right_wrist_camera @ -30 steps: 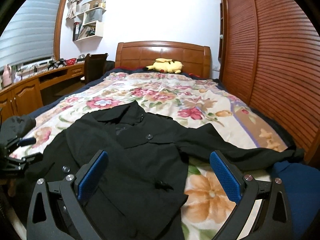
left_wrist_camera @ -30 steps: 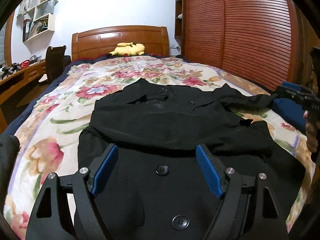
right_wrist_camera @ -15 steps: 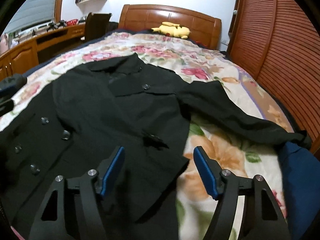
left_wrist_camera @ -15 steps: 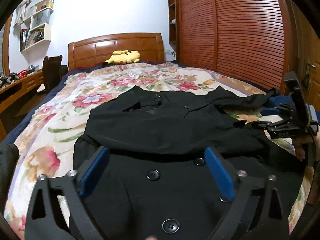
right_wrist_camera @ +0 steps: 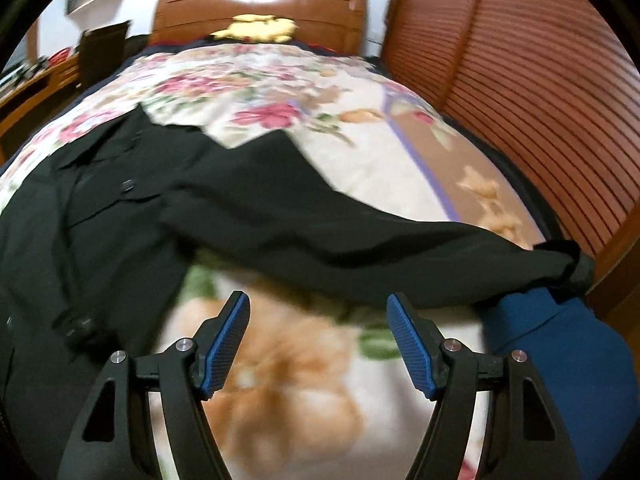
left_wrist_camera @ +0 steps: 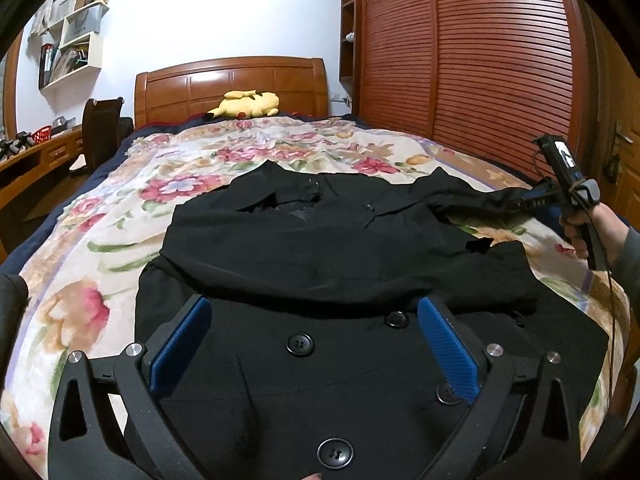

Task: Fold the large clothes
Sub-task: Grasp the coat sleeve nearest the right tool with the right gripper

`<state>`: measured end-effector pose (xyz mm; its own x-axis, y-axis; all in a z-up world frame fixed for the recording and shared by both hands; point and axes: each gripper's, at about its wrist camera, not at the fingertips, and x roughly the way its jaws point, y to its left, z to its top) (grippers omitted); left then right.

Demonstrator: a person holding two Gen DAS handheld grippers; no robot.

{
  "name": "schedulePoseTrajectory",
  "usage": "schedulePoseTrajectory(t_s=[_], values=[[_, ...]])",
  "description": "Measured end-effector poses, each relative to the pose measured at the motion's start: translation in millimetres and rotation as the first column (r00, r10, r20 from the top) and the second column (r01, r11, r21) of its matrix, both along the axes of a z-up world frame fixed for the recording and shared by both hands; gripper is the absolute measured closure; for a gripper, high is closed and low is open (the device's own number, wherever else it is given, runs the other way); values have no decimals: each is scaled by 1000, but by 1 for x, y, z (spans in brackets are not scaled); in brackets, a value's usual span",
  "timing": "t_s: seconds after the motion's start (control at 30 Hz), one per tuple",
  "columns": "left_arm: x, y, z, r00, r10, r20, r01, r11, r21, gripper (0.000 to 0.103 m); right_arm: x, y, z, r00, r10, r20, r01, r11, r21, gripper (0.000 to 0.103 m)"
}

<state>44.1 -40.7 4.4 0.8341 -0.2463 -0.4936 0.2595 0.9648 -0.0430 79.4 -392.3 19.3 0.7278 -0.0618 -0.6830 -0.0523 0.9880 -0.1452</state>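
**Reaching for the outstretched sleeve**

Lying spread on the floral bed cover [left_wrist_camera: 100, 248], the black coat [left_wrist_camera: 320, 280] has one sleeve already folded across its chest. Since a second ago the left gripper [left_wrist_camera: 314, 344] has widened its jaws fully over the buttoned front, holding nothing; the right gripper [right_wrist_camera: 318, 344] has swung toward the other sleeve [right_wrist_camera: 360, 252], jaws part-narrowed yet empty. That sleeve probably folds next. Motion blur obscures the right view; the cuff's end is indistinct.

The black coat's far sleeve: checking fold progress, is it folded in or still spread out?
Spread out. The black coat's sleeve stretches sideways across the floral bedspread, its cuff at the bed's edge.
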Motion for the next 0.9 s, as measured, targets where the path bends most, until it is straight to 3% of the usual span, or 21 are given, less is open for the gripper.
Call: schedulePoseTrajectory(t_s=[0.27,0.37,0.53,0.77,0.9], values=[[3,-1,-5,1000,-1,-20,1,1000,-1,0,49,-37,-13,990,-137,-36,140,984,111,30],[4,0,-6,1000,-1,-28,1,1000,-4,0,53,-41,-19,985,-167,-44,172,974,149,30],[4,-1,-7,999,-6,-32,6,1000,-2,0,57,-49,-28,977,-207,-52,213,961,176,21],[4,-2,-8,999,-8,-32,8,1000,6,0,54,-53,-39,966,-237,-100,253,948,194,21],[4,-2,-9,999,-7,-37,7,1000,7,0,61,-61,-44,968,-237,-77,249,936,250,21]])
